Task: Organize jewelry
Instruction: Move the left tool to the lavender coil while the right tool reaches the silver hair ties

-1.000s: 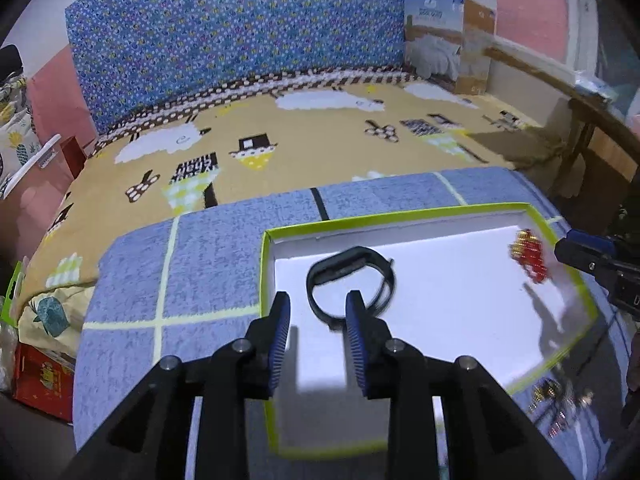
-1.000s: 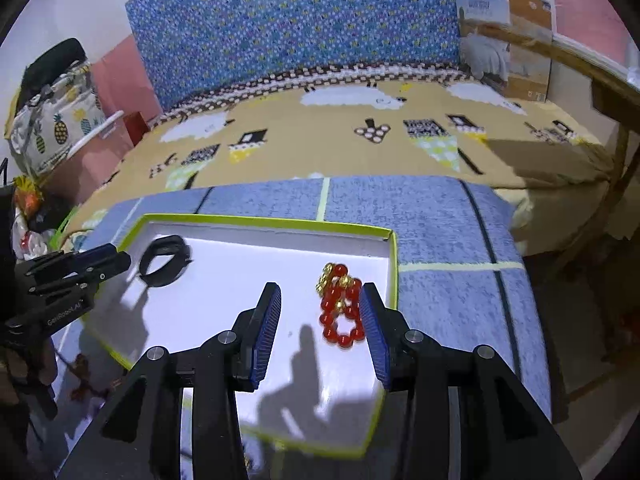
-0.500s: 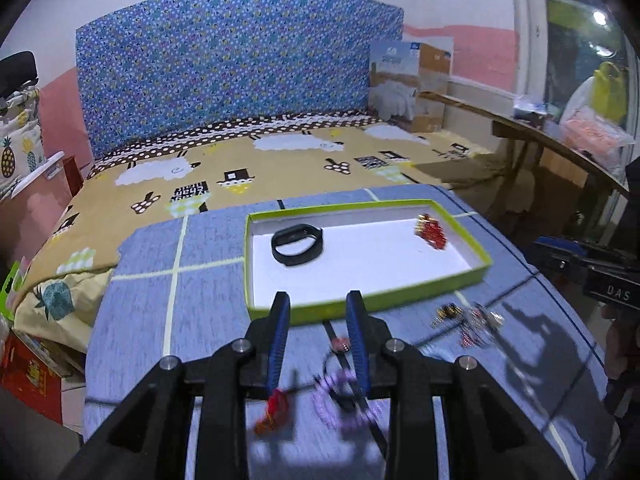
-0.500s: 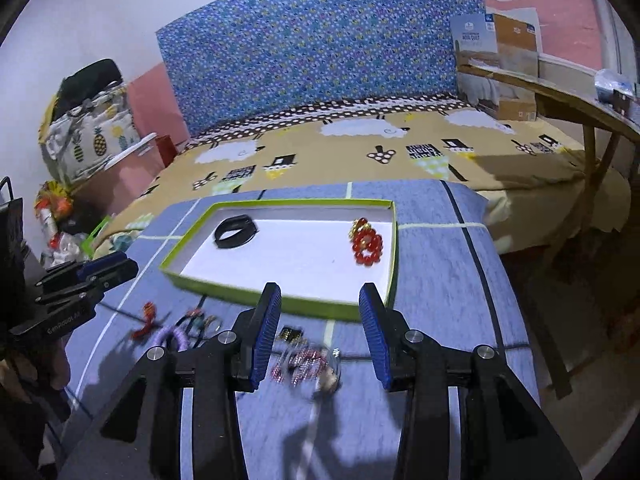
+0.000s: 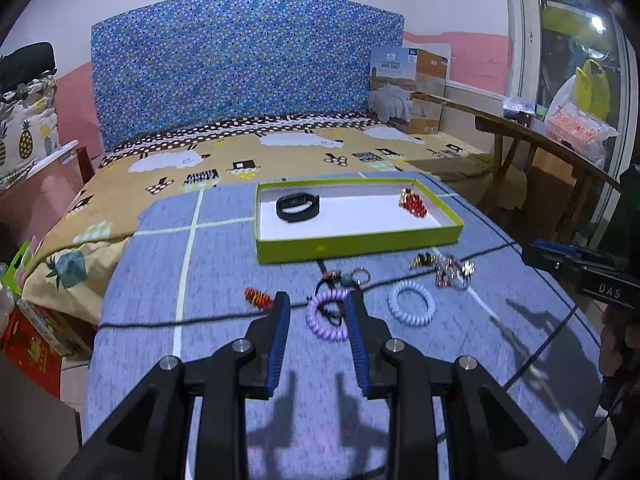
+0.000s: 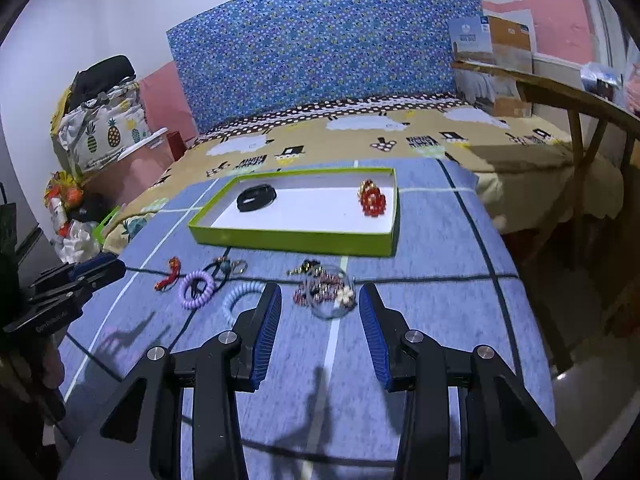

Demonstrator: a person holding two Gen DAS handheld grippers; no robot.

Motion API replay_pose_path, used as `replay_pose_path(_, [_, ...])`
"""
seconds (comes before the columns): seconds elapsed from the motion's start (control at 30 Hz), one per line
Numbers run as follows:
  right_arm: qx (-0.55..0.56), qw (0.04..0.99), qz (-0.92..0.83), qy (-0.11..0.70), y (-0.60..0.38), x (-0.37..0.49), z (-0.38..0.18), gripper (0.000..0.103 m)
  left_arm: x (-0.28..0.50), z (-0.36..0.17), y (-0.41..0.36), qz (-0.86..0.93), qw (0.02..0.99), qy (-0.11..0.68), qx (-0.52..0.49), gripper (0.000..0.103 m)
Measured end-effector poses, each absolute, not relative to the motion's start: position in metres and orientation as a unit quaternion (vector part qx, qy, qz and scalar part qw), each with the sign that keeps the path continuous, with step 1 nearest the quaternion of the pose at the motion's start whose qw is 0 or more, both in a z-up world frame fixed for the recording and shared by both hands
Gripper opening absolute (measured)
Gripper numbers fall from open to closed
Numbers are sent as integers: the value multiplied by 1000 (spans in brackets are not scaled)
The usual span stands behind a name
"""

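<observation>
Green tray [image 5: 356,243] holds 2 pieces; my left gripper [image 5: 318,314] and right gripper [image 6: 320,304] both hang apart, gripping nothing.

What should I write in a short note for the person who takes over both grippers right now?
Left gripper: open, empty, over the purple spiral band.
Right gripper: open, empty, near the tangled beaded pieces.
Done: black band and red bead bracelet lie in the green tray.
Left on the blue cloth: purple band, pale blue spiral band, small red piece, keyring piece, the tangled pieces.
</observation>
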State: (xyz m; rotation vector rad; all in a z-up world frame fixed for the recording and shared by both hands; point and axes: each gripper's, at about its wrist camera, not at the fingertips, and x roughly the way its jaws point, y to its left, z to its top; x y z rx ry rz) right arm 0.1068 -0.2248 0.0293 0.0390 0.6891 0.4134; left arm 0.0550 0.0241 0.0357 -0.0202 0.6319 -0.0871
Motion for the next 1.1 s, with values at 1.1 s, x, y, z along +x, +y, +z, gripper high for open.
replay_pose_path(1.1, [-2, 887, 180, 426, -210, 176, -27, 29, 126, -20, 17, -48, 909, 414, 2, 30])
